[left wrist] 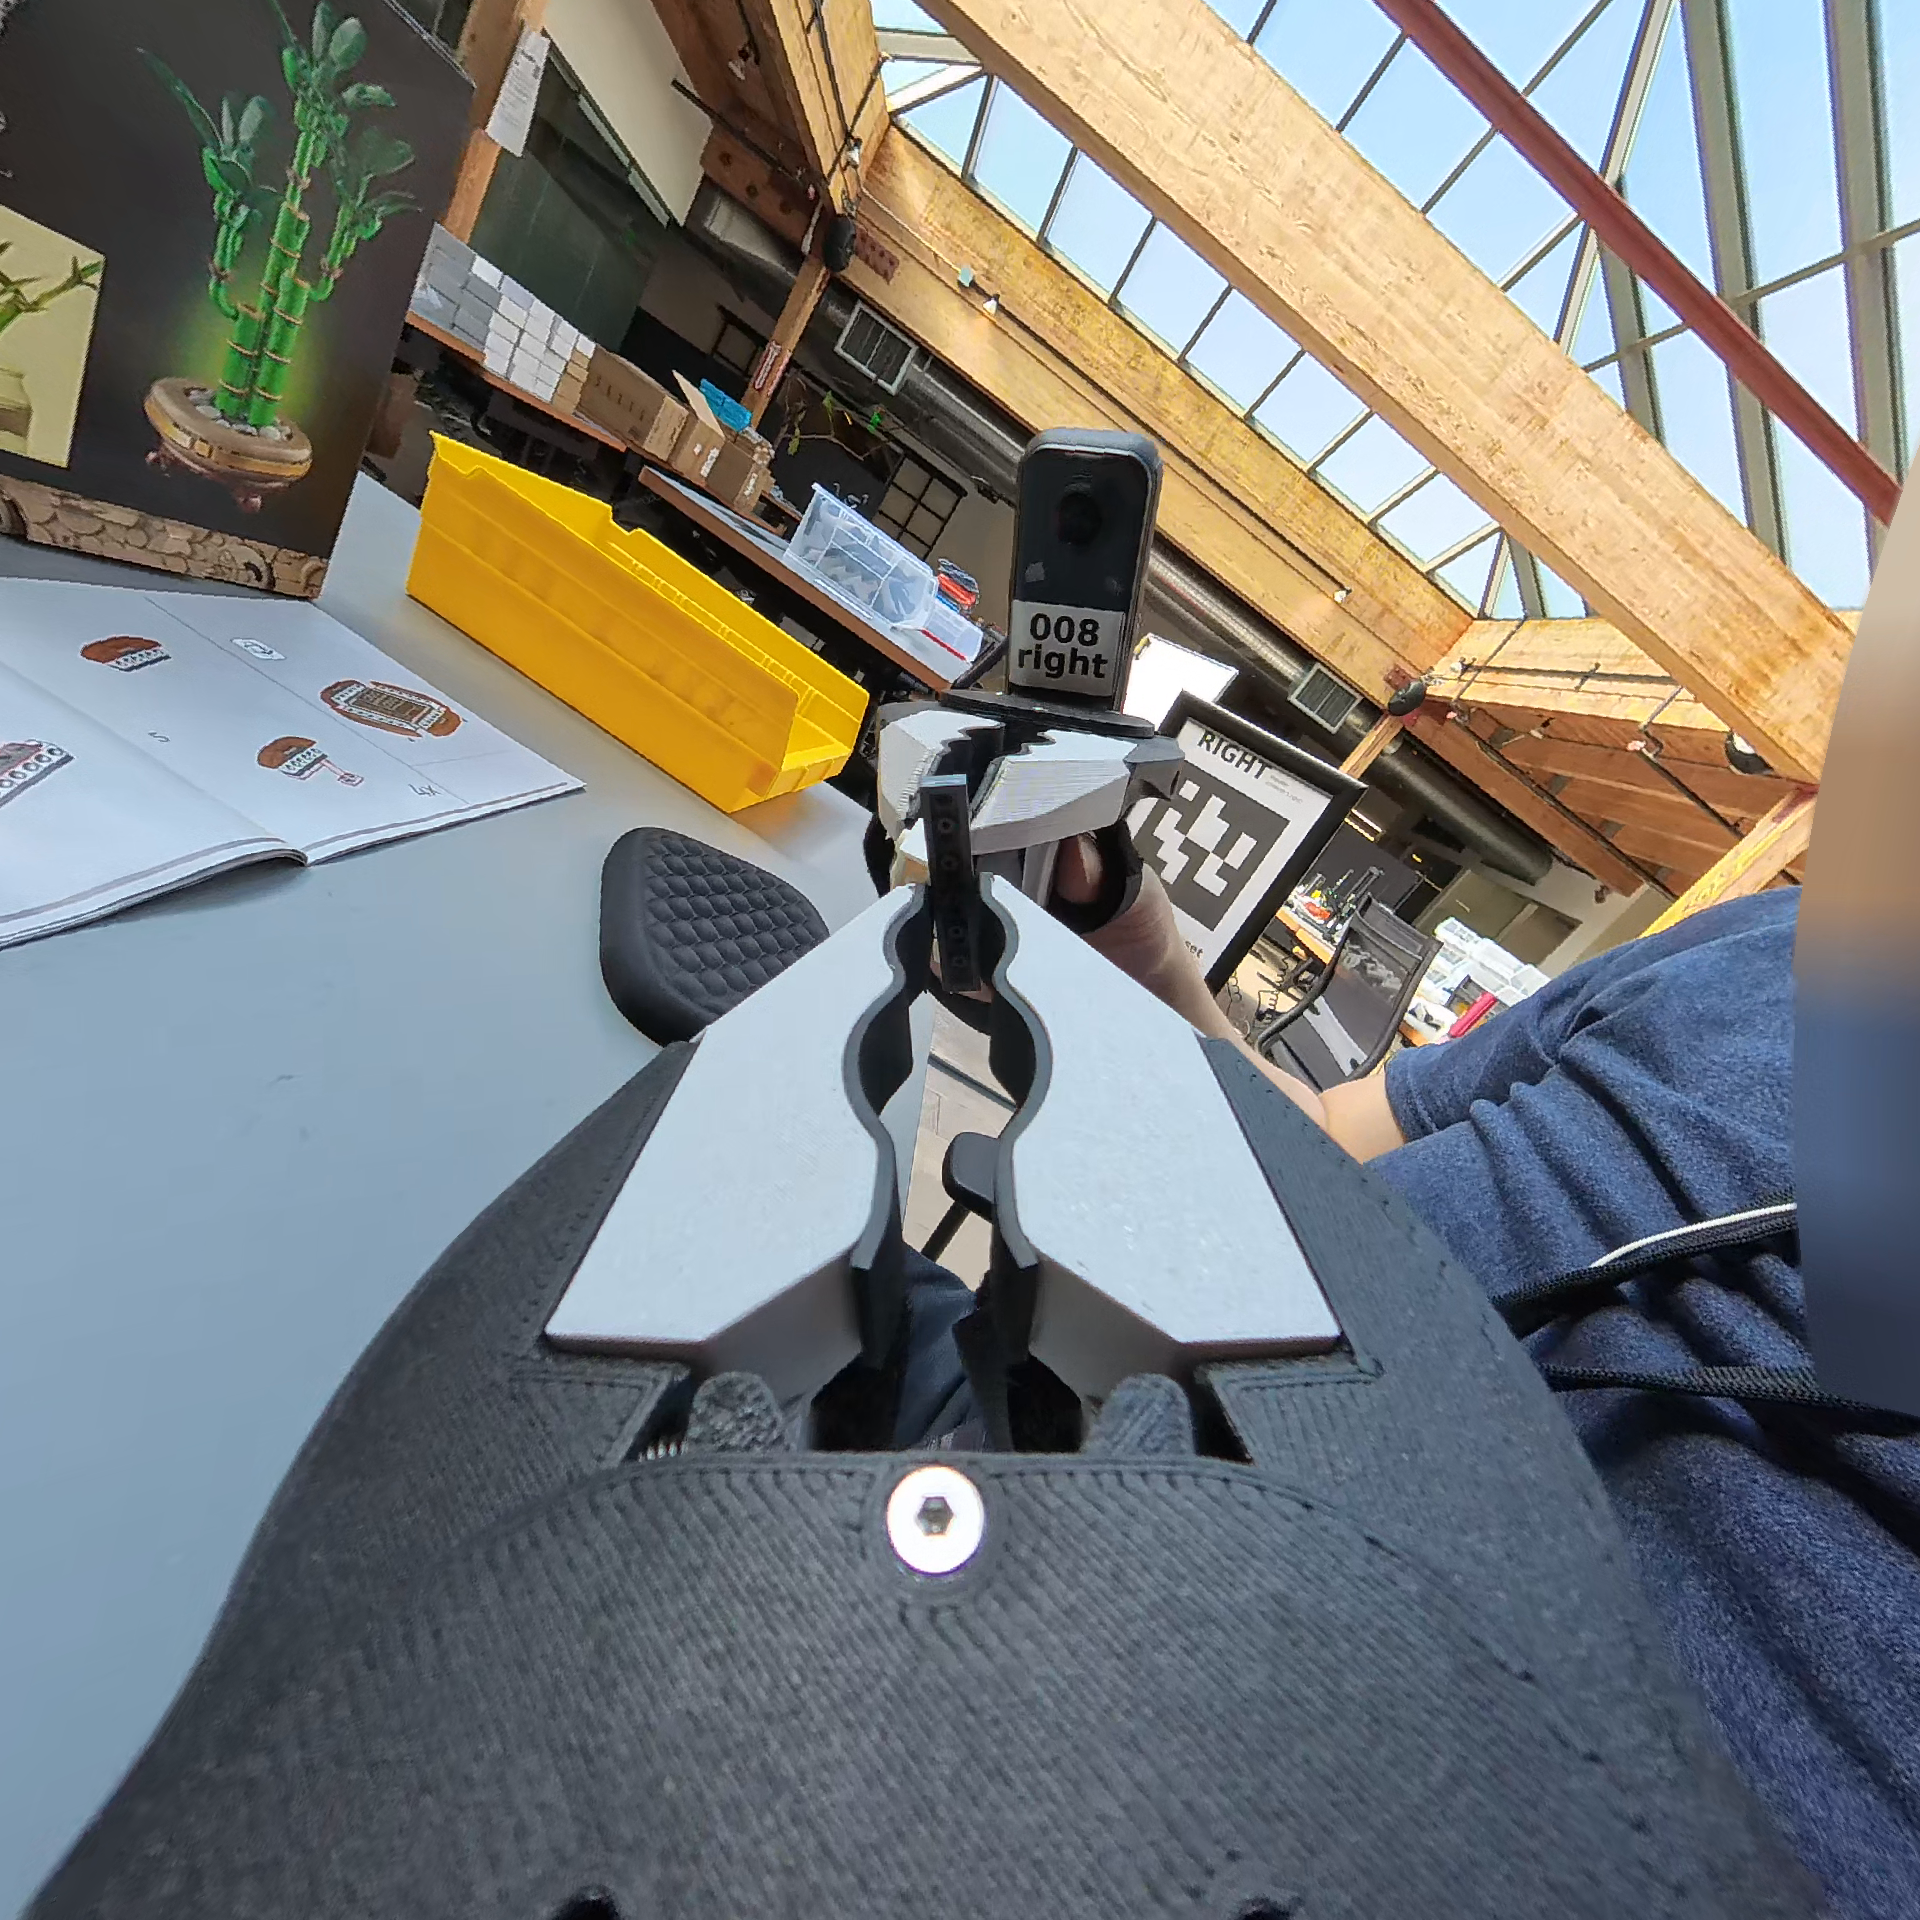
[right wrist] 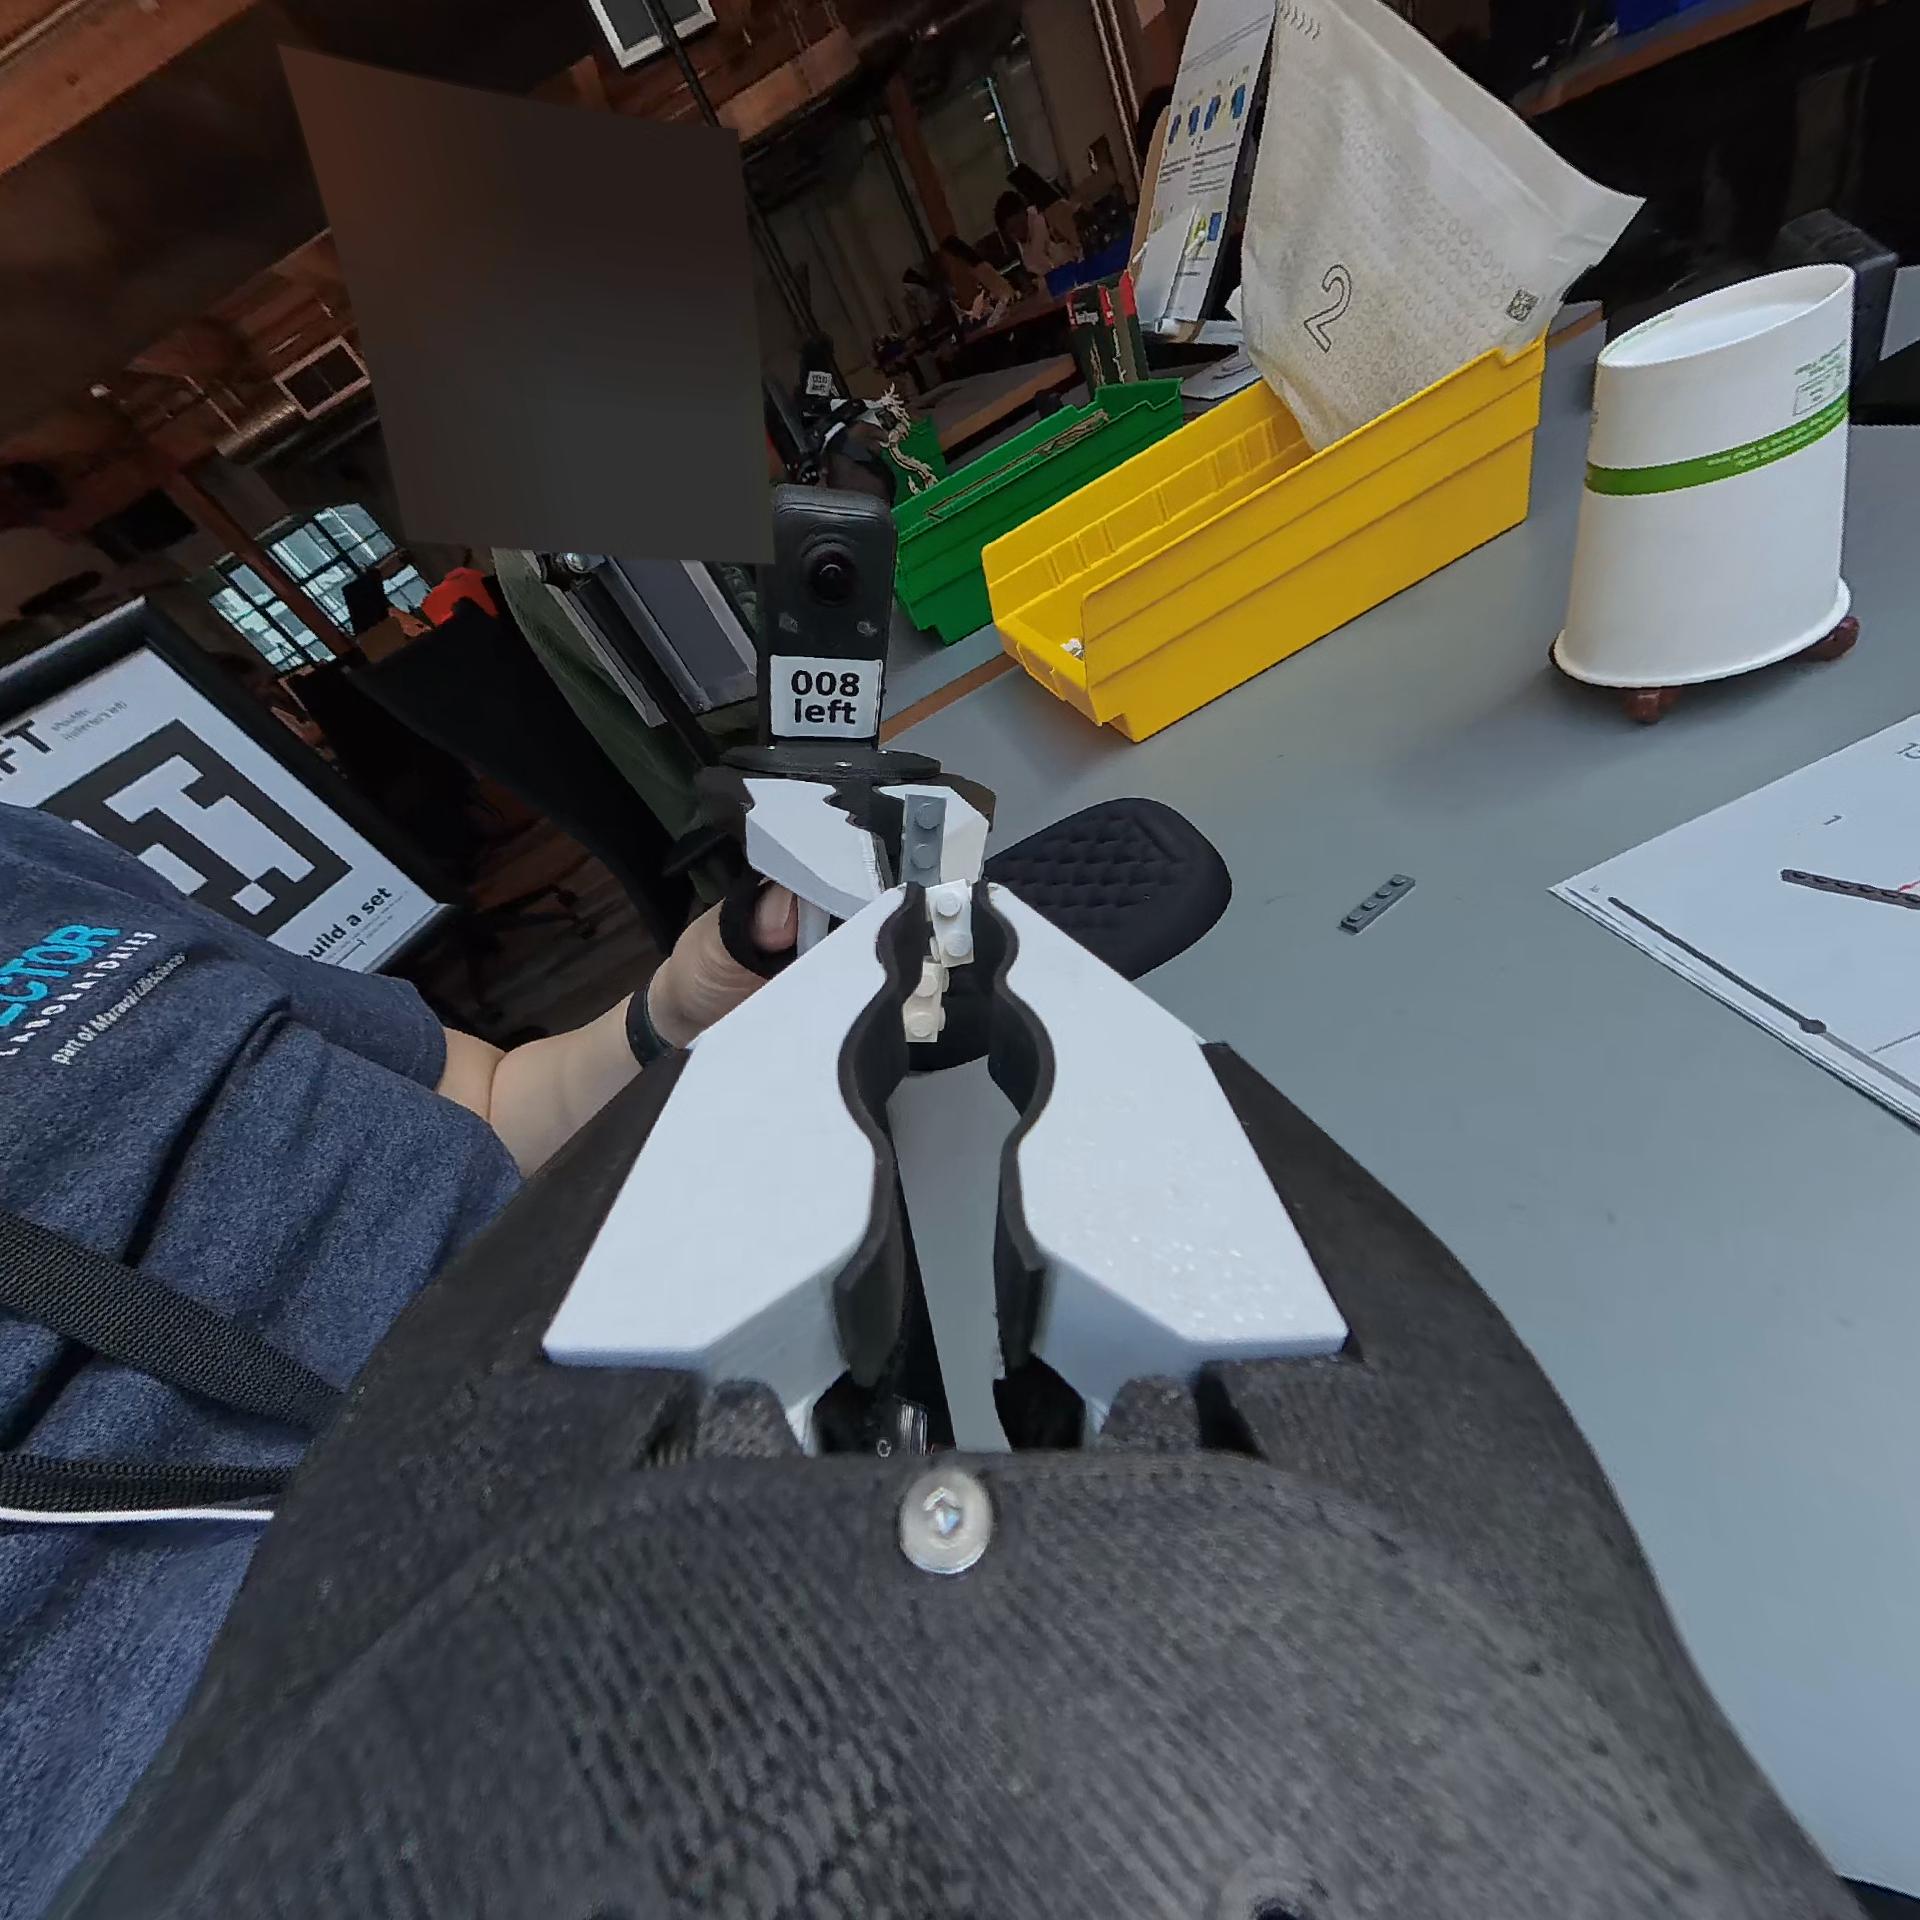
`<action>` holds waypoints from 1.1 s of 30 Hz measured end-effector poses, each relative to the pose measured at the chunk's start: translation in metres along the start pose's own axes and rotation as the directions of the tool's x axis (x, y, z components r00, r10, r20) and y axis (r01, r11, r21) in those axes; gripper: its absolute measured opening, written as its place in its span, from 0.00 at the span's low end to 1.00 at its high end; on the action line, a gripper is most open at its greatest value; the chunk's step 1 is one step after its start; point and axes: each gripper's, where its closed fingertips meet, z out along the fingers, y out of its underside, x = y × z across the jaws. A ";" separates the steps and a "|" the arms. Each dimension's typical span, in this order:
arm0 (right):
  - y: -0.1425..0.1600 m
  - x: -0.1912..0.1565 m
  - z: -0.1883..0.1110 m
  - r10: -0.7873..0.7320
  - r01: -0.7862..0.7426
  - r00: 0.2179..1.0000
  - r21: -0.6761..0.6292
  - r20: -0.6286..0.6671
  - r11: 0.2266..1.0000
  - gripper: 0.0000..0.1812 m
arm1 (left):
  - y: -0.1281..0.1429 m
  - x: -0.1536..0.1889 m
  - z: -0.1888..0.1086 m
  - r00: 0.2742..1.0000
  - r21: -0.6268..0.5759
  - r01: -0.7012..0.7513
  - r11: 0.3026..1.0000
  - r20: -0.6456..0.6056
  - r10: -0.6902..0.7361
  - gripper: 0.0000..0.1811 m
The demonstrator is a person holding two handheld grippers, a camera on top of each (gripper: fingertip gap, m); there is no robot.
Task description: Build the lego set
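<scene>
Left wrist view has the left gripper (left wrist: 951, 909) clamped on one end of a long grey lego strip (left wrist: 951, 883), while the right gripper (left wrist: 961, 774) facing it pinches the other end, both held up off the grey table (left wrist: 260, 1091). Seen from the other side, the strip carries small white pieces (right wrist: 940, 971) (a spare grey plate (right wrist: 1377, 902) lies on the table beside the instruction booklet (right wrist: 1766, 966)), with a yellow bin (right wrist: 1278, 551) farther back.

Two yellow bins (right wrist: 1278, 561), one green bin (right wrist: 1029, 488)
</scene>
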 end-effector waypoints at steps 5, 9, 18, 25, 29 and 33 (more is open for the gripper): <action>0.004 -0.005 0.000 -0.003 0.004 0.999 -0.027 0.042 1.000 0.05 | 0.000 0.011 0.002 0.999 -0.009 -0.016 1.000 -0.038 0.016 0.03; 0.003 -0.008 -0.002 0.008 -0.007 0.998 -0.025 0.057 1.000 0.05 | 0.001 0.014 0.003 0.999 -0.017 -0.031 0.999 -0.038 0.030 0.03; -0.008 -0.011 -0.002 -0.022 0.023 0.999 0.024 -0.034 0.999 0.05 | -0.003 0.010 0.004 1.000 0.019 -0.023 1.000 -0.008 0.024 0.03; -0.005 -0.008 0.000 -0.076 0.076 0.990 -0.010 -0.123 0.997 0.05 | -0.005 0.008 0.003 1.000 0.032 -0.022 0.999 0.003 0.022 0.03; -0.005 -0.007 0.000 -0.018 0.018 0.992 0.000 -0.125 1.000 0.05 | -0.005 0.006 0.003 1.000 0.045 -0.018 0.999 0.021 0.017 0.03; -0.008 -0.011 0.000 -0.034 0.036 0.993 0.024 -0.110 0.999 0.05 | -0.008 0.008 0.002 1.000 0.064 -0.024 0.998 0.020 0.023 0.03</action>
